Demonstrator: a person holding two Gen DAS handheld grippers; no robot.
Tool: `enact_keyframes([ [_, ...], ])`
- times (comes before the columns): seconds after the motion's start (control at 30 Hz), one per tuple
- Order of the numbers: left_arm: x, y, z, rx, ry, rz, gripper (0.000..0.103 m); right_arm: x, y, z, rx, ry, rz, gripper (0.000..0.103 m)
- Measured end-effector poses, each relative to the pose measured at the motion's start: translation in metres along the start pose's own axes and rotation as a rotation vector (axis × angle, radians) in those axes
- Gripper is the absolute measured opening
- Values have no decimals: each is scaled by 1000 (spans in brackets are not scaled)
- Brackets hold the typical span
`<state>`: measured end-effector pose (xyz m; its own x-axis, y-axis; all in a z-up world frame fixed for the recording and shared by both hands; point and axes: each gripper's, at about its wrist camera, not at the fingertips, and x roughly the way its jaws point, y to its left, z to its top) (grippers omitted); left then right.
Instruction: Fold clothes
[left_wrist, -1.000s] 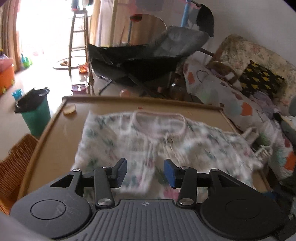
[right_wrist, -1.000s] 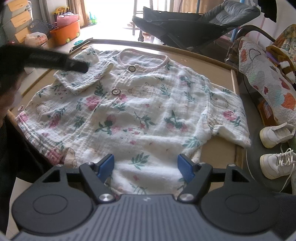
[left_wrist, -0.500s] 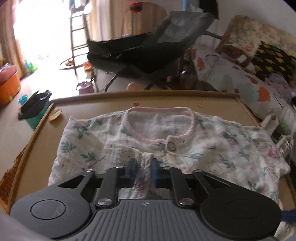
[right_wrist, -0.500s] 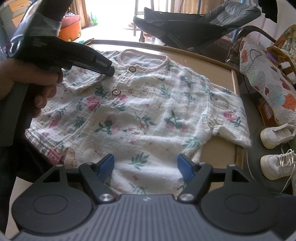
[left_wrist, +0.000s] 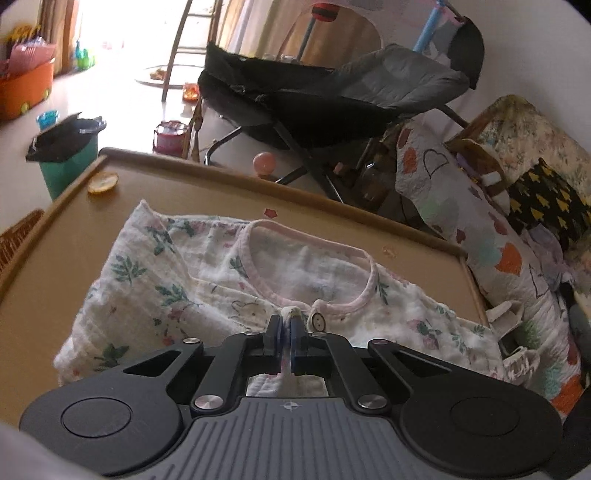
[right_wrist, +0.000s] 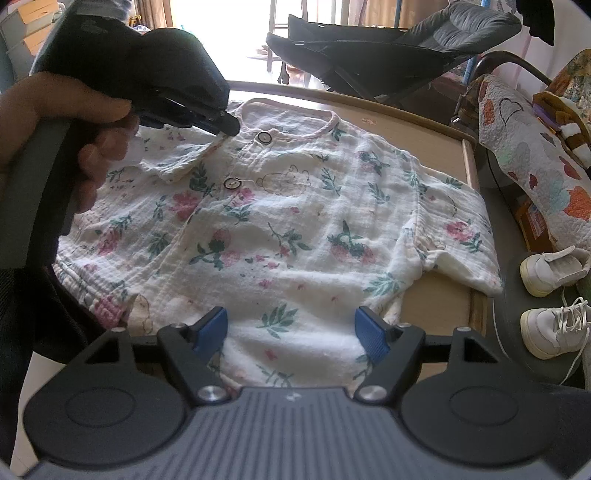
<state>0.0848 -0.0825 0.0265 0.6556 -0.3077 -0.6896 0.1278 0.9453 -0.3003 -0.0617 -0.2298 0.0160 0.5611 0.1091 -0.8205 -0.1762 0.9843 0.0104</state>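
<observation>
Wooden table (right_wrist: 469, 155), raised rim, cluttered living room behind. Left gripper (left_wrist: 284, 338) clenched on folded sleeve tip of floral shirt (right_wrist: 295, 221), beside top button near far edge. Right gripper (right_wrist: 291, 330) released over hem at near edge. Risk, judged: thin pinch slips, sleeve springs back.

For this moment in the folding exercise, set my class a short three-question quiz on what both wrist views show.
1. True or false: the left claw is shut on the floral baby top.
2. Which sleeve is folded onto the top's front: A, the one by the left claw; B, the one by the white sneakers?
3. Fill in: the right claw stands ____ over the hem.

Key: 1 true; 2 A; 3 open.
</observation>
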Motion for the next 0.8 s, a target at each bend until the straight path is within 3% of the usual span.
enact_keyframes([
  [0.3,16,6,-11,-10,24,2,8,0,0,0,0,0,0,76],
  [0.33,16,7,-11,-10,19,-2,15,0,0,0,0,0,0,76],
  [0.43,15,8,-13,-5,15,-12,21,0,0,0,-1,0,0,76],
  [0.57,1,8,-10,-4,-18,-36,50,0,0,0,-1,0,0,77],
  [0.73,-30,18,-2,-25,-161,4,55,0,1,0,-1,0,-1,77],
  [0.8,-32,30,1,-78,-160,43,55,0,1,0,-1,0,-1,78],
])
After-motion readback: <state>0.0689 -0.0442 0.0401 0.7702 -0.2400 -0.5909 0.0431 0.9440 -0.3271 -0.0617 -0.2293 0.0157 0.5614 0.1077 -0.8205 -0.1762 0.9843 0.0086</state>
